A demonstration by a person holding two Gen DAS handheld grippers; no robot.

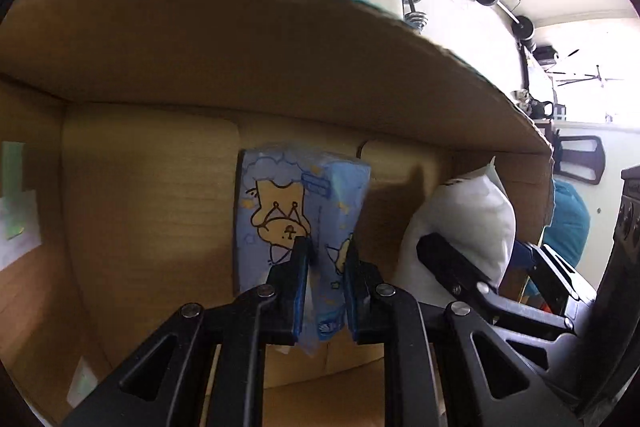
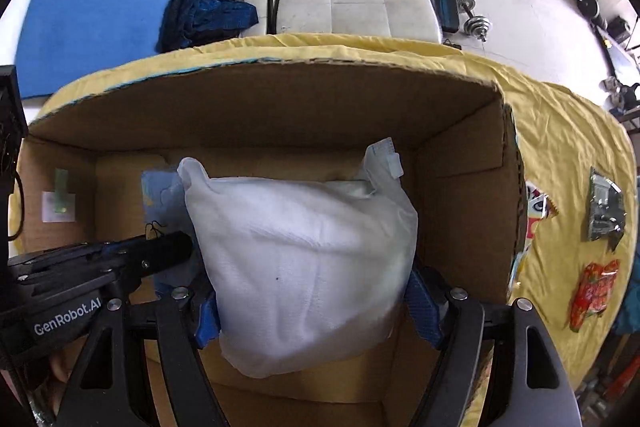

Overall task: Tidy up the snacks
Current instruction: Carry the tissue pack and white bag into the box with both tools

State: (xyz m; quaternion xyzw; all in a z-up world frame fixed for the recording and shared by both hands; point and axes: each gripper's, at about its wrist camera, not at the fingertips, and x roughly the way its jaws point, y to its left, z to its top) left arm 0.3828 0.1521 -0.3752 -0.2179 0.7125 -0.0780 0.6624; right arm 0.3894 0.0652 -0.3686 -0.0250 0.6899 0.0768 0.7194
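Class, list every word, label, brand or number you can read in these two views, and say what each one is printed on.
"GenRobot.AI": white print on the black body of the left gripper, in the right wrist view.
Blue packet: small print beside the cartoon figure, too blurred to read.
Snack packets on the yellow cloth: print too small to read.
White bag: no text visible.
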